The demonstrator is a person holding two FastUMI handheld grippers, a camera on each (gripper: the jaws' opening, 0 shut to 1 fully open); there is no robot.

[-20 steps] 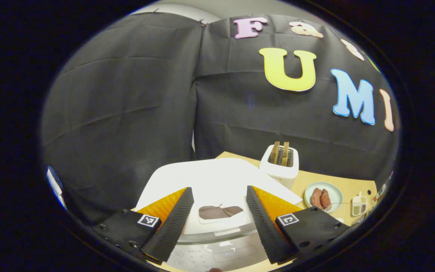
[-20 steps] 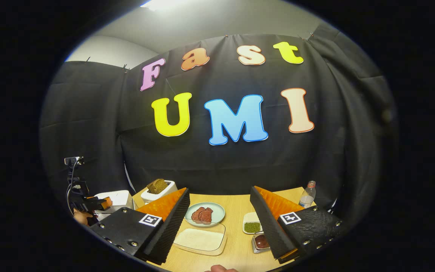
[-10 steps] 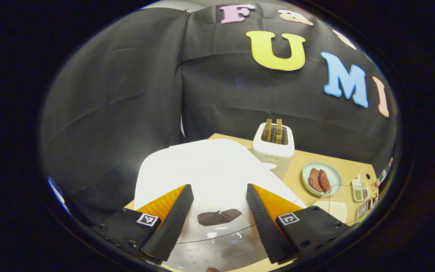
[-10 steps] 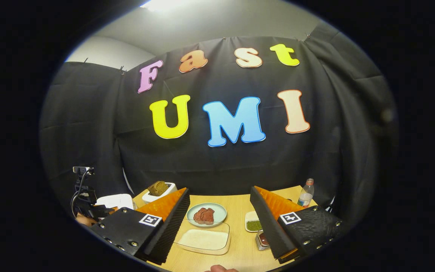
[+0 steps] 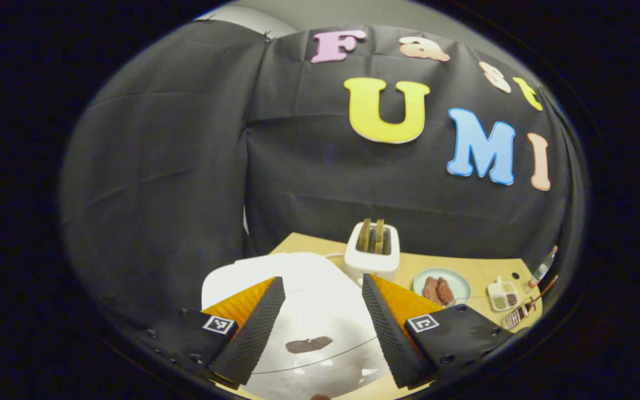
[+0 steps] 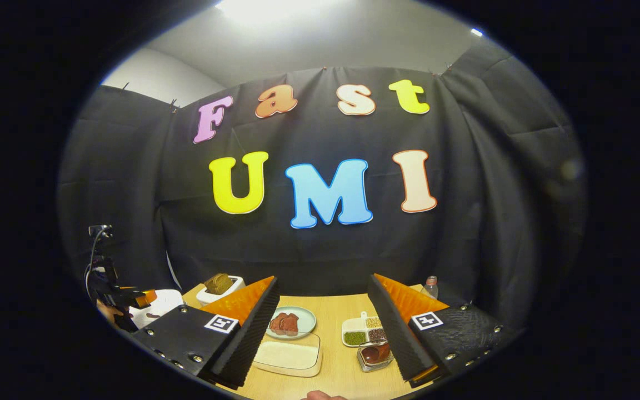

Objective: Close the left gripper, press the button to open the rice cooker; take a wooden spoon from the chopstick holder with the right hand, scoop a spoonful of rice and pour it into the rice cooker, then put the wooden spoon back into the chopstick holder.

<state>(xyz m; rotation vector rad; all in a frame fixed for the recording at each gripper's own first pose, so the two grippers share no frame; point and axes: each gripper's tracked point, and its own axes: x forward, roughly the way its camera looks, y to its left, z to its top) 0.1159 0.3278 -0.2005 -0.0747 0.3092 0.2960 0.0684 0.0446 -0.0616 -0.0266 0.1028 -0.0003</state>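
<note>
The white rice cooker [image 5: 303,289] sits under my left gripper [image 5: 321,280] with its lid down and a dark patch [image 5: 309,344] near its front. The left gripper is open above the lid, holding nothing. In the right gripper view the cooker [image 6: 159,304] is at the far left, with the left gripper [image 6: 131,297] and a hand over it. My right gripper [image 6: 323,279] is open and empty above the table's near side. Below it lie a clear box of white rice [image 6: 289,355] and a metal holder [image 6: 375,353] with something brown in it. That holder [image 5: 515,318] has a wooden handle sticking out.
A white toaster [image 5: 371,253] with bread stands behind the cooker. On the wooden table [image 6: 336,311] are a plate of meat [image 6: 291,322], a divided seasoning dish [image 6: 364,332] and a small bottle [image 6: 431,286]. The black cloth wall closes off the back and sides.
In the left gripper view the cooker has dropped lower and looks smaller, and more of the table shows on the right. The right gripper view shifted a little. Both grippers stayed open.
</note>
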